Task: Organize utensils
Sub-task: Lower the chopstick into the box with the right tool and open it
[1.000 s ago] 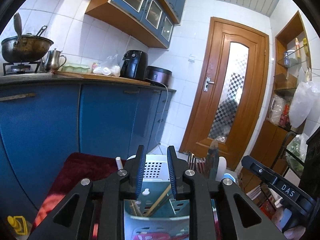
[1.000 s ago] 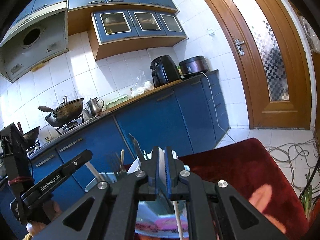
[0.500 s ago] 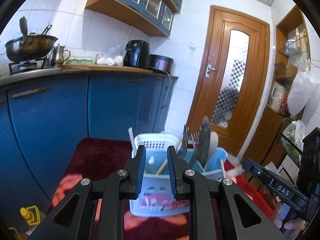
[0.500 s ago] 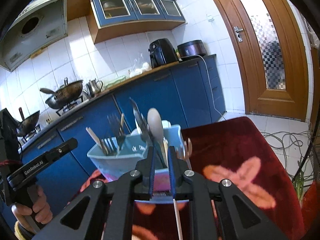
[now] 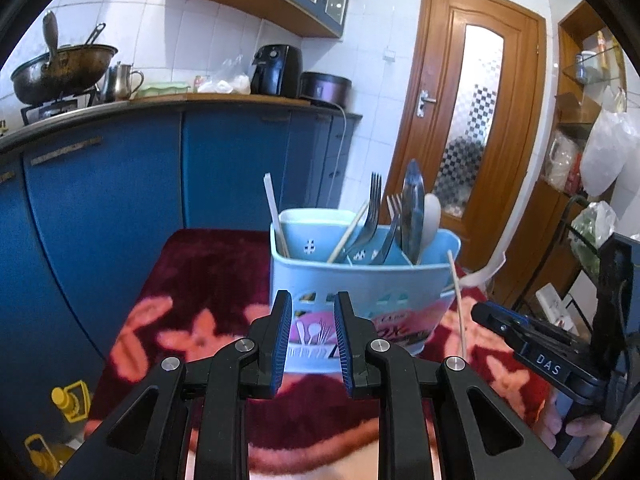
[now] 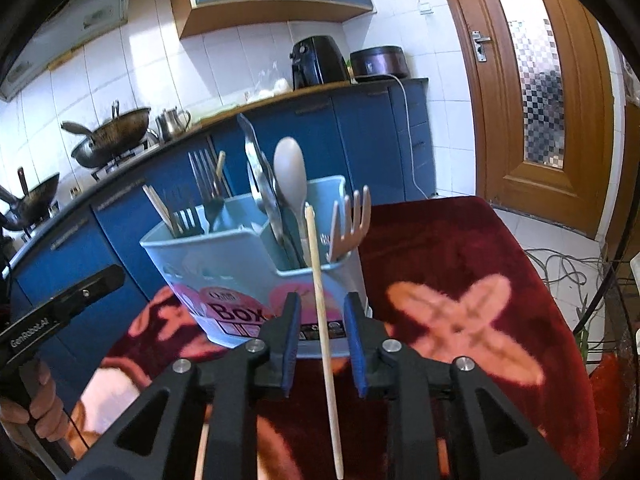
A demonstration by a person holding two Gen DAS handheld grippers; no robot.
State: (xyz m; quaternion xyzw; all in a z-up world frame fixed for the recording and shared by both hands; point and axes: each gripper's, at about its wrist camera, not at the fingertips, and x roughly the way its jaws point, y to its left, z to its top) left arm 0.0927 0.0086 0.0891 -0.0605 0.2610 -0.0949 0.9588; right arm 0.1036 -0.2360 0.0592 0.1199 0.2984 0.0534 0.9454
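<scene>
A light blue plastic utensil box [image 5: 360, 280] stands on a dark red flowered cloth [image 5: 200, 280]. It holds forks, a metal spatula, a pale spoon [image 6: 291, 176] and chopsticks, and shows in the right wrist view too [image 6: 224, 264]. A pink fork [image 6: 352, 224] sits at its right end. My left gripper [image 5: 311, 340] is open and empty just in front of the box. My right gripper [image 6: 320, 332] is open; a wooden chopstick [image 6: 322, 320] stands between its jaws, apart from both pads.
Blue kitchen cabinets [image 5: 120, 200] run behind the cloth, with woks, a kettle and an air fryer [image 5: 276, 64] on the counter. A wooden door [image 5: 472, 120] is at the right. Cables [image 6: 568, 264] lie on the floor. Yellow-capped bottles [image 5: 68, 400] stand low left.
Both grippers have pulled back and down from the box, which now shows whole. My right gripper has opened from shut; the chopstick now stands loose between its jaws.
</scene>
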